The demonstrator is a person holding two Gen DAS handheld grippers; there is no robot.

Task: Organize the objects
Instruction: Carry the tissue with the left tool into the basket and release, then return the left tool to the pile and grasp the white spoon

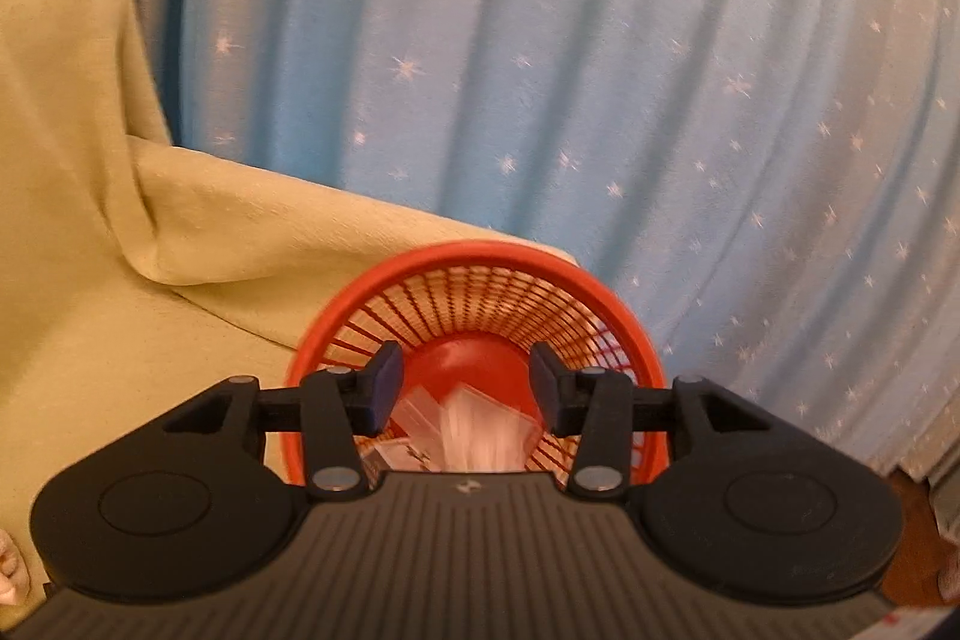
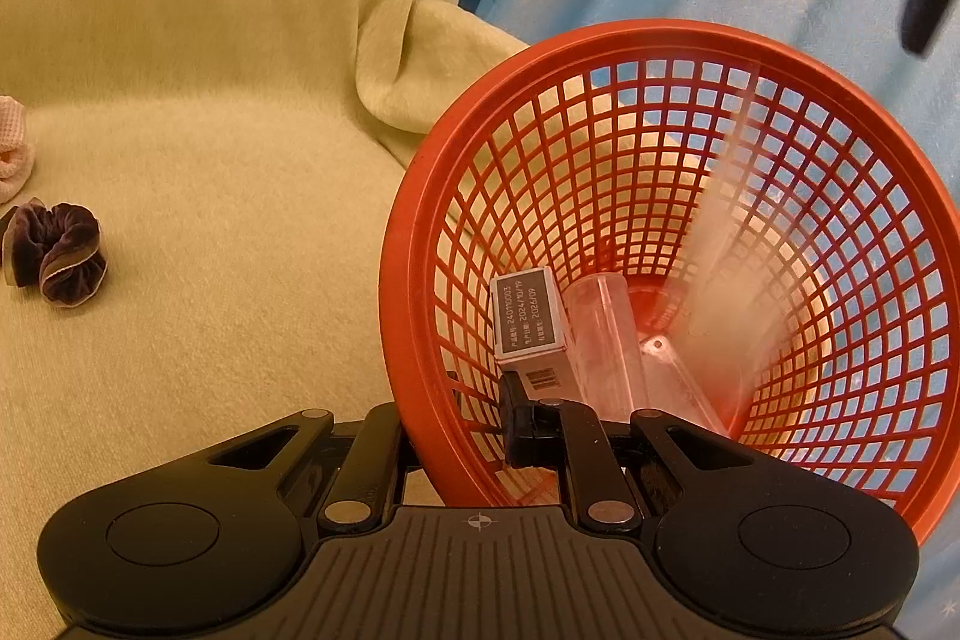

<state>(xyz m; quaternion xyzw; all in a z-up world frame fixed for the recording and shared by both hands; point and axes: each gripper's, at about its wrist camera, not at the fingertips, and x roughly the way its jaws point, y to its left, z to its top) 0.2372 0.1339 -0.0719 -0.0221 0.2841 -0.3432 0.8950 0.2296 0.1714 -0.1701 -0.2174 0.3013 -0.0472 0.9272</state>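
The left gripper (image 1: 465,388) is held above the red basket (image 1: 480,259) with its jaws partly apart and nothing between them. The right gripper (image 2: 462,418) is clamped on the basket's near rim, one jaw inside the wall and one outside, almost closed. Inside the basket a small grey box (image 2: 528,319), a clear tube (image 2: 603,340) and a blurred clear packet (image 2: 720,268) are seen. The basket rests on a yellow-green blanket (image 2: 210,100), where a dark scrunchie (image 2: 57,253) and a pink cloth item (image 2: 12,145) are left well apart from it. A blue starred curtain (image 1: 600,40) hangs behind.
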